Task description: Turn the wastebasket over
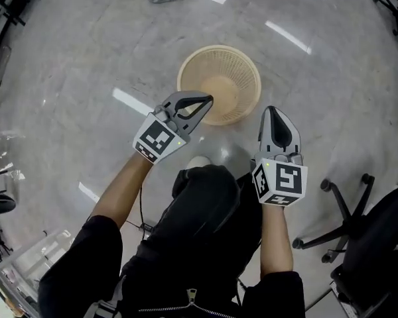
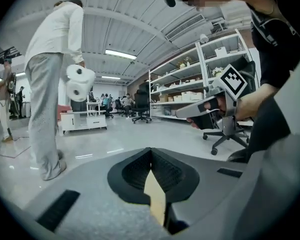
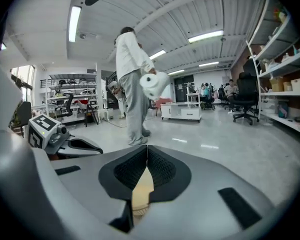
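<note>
A tan woven wastebasket [image 1: 220, 83] stands upright on the pale floor, its mouth facing up, in the head view. My left gripper [image 1: 208, 101] is shut and empty, its tip over the basket's near-left rim as seen from above. My right gripper [image 1: 271, 110] is shut and empty too, hanging just right of the basket. In the left gripper view the jaws [image 2: 151, 156] meet with a sliver of the tan basket [image 2: 155, 194] showing below them. The right gripper view shows the same: closed jaws [image 3: 147, 154] and a strip of basket [image 3: 140, 194] underneath.
A black office chair [image 1: 368, 234] stands at the right, close to my right arm. A person in pale clothes [image 3: 132, 79] holding a roll of paper stands ahead. Shelving racks [image 2: 200, 86] and a white cabinet [image 3: 182, 111] line the room. A clear bin [image 1: 26, 264] sits at lower left.
</note>
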The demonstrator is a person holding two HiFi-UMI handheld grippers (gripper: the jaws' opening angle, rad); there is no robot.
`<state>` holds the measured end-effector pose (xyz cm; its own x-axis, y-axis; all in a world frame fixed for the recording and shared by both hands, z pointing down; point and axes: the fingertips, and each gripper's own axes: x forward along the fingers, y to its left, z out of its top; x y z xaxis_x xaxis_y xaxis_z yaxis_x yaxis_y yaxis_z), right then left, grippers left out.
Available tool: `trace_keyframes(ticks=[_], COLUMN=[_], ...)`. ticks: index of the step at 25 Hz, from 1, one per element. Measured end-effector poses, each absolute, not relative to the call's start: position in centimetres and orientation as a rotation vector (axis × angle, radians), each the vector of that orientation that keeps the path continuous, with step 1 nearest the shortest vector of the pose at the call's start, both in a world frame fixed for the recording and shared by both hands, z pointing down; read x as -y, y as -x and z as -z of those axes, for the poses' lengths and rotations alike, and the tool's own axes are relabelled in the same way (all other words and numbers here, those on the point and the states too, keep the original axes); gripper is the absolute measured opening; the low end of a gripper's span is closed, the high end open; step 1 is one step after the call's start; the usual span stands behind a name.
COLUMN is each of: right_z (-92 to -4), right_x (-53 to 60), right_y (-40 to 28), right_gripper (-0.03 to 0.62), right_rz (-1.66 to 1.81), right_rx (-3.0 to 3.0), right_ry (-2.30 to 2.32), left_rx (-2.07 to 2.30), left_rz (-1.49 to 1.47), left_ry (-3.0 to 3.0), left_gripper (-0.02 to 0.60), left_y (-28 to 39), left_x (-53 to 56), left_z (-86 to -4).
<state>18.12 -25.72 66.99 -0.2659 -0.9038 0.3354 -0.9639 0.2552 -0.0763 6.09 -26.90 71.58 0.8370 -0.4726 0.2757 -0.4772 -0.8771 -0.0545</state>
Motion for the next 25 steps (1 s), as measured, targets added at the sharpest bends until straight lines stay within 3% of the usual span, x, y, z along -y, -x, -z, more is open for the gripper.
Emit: trace_keyframes(ticks=[10,11,13,15,20,25], right_z=[-71.7,-72.1,-72.7,-73.2,-74.2,-74.7], right_x=[27.4,27.4,27.3,27.0,26.1,25.5], right_y=[-16.8,-16.6,-16.3,-16.1,-16.3,-16.7], right_gripper=[0.011,0.011,0.011,0.011,0.011,0.011], right_rz=[-0.32,-0.319,-0.319,-0.32,-0.326,-0.334], right_rx=[2.368,2.372,2.378,2.376,2.358,2.345], right_ry=[-1.715,-1.708,-1.693,-1.683,-1.677,-1.677], left_rx=[0.567,0.543,0.502,0.463,0.478,0.57], left_rz=[-0.825,-0.862,-0.965,-1.091,-1.395,-1.43], left_ry=[-3.149,-3.153,-3.165,-3.186,-3.276,-3.29], left_gripper=[0.011,0.034,0.139,0.183,0.183,0.153], left_y=[-6.4,-6.5,-6.8,-7.1,-7.4,-7.5], left_x=[21.9,21.6,21.1,20.6,20.2,20.9], left_z=[-80.7,-81.5,-83.1,-84.8,-87.6,-88.0])
